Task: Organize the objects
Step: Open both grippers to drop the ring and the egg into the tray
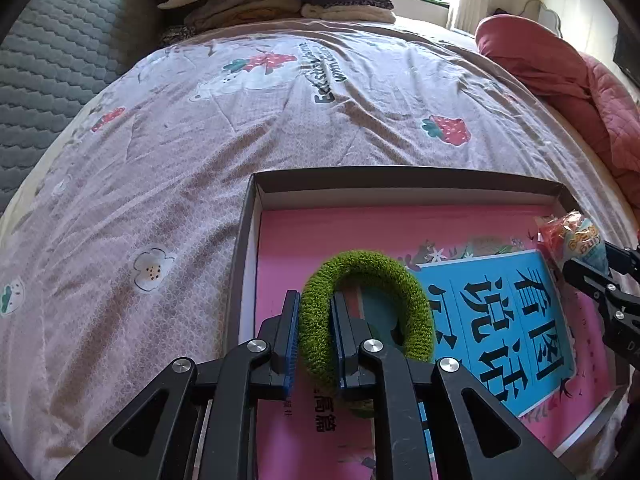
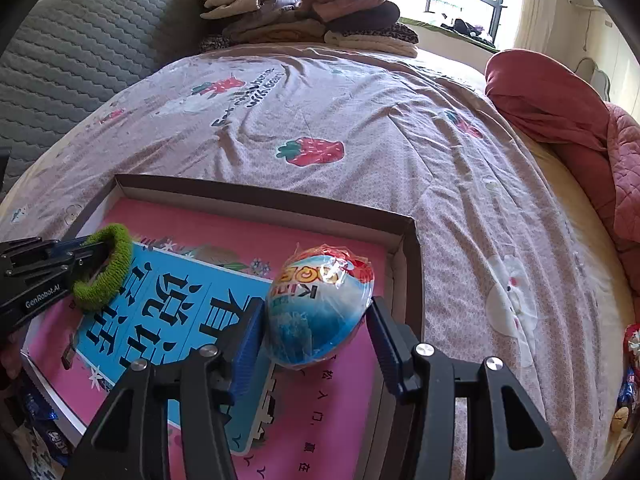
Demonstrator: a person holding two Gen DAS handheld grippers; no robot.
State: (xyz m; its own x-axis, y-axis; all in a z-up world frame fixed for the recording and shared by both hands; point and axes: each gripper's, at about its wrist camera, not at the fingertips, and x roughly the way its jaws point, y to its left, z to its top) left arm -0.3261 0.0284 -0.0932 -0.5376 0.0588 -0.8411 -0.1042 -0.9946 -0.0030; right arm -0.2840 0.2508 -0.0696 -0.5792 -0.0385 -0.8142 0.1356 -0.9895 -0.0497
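A shallow cardboard box (image 1: 400, 182) (image 2: 412, 264) lies on the bed with a pink and blue book (image 1: 500, 312) (image 2: 168, 312) flat inside it. My left gripper (image 1: 316, 320) is shut on a fuzzy green hair tie (image 1: 372, 272), held over the book at the box's left side; it also shows in the right wrist view (image 2: 108, 268). My right gripper (image 2: 316, 320) is shut on a wrapped Kinder egg (image 2: 320, 304), held over the box's right side; the egg shows at the right edge of the left wrist view (image 1: 576, 240).
The bed has a pink strawberry-print sheet (image 1: 240, 140). Folded clothes (image 2: 304, 12) are stacked at its far end. A red quilt (image 2: 560, 120) is bunched on the right. A grey quilted headboard (image 1: 52, 60) stands on the left. Snack packets (image 2: 630, 364) lie at the right edge.
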